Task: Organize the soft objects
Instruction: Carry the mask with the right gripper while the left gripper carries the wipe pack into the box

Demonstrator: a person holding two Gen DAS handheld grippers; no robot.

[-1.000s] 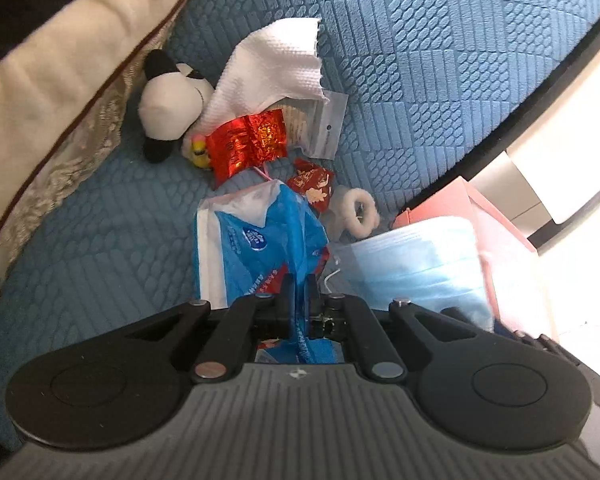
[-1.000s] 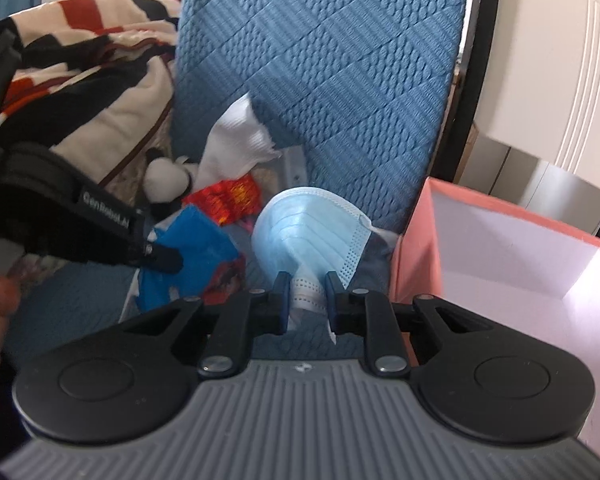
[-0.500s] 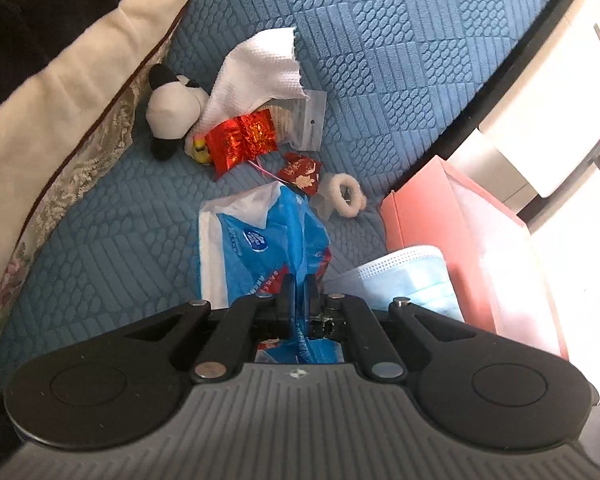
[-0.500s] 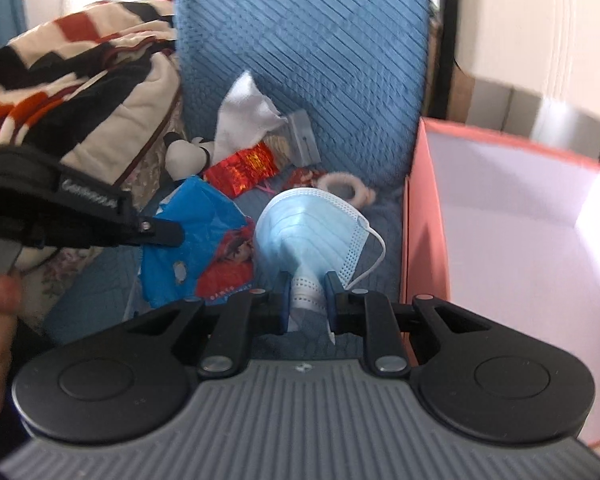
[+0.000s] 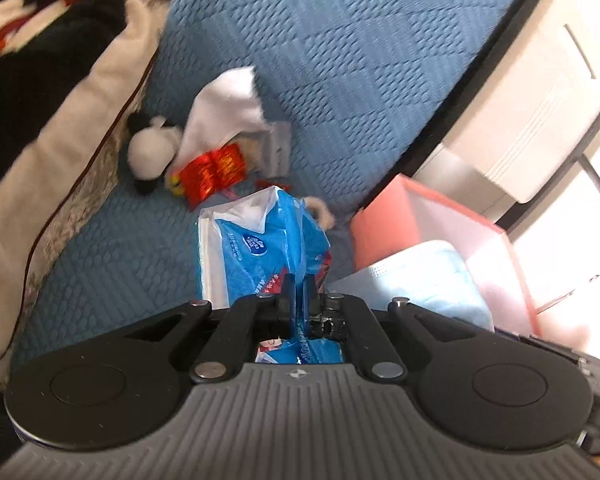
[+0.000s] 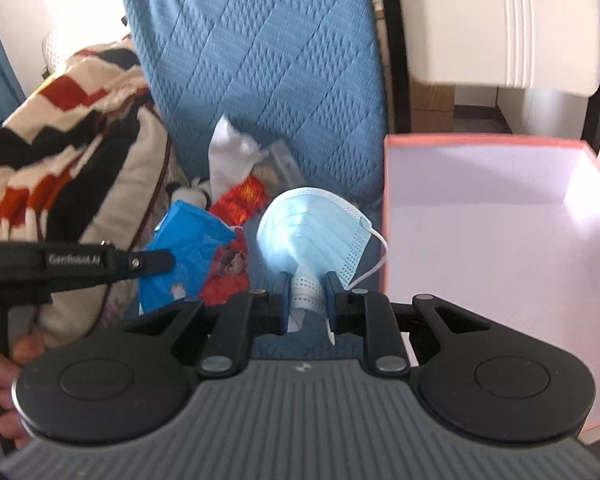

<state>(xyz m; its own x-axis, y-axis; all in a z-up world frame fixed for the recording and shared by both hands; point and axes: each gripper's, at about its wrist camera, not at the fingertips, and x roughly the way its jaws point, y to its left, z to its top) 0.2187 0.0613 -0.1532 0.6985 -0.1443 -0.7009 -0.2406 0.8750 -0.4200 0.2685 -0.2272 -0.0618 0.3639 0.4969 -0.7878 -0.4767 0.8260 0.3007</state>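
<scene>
My left gripper (image 5: 299, 286) is shut on a blue tissue pack (image 5: 260, 246) and holds it above the blue couch seat; the pack also shows in the right wrist view (image 6: 188, 240). My right gripper (image 6: 307, 285) is shut on a light blue face mask (image 6: 312, 228), held beside the open pink box (image 6: 480, 216). In the left wrist view the mask (image 5: 420, 276) hangs at the pink box's (image 5: 384, 220) near edge. A panda plush (image 5: 148, 148), a white tissue (image 5: 224, 108), a red packet (image 5: 214, 170) and a white scrunchie (image 5: 320, 210) lie on the seat.
A striped blanket and pillow (image 6: 68, 128) fill the left side of the couch. A white cabinet (image 5: 532, 112) stands behind the box. The blue quilted backrest (image 6: 260, 48) rises behind the pile. A clear plastic bag (image 5: 278, 146) lies by the tissue.
Both grippers have lifted and moved right toward the pink box, each still holding its item. The mask now sits closer to the box opening.
</scene>
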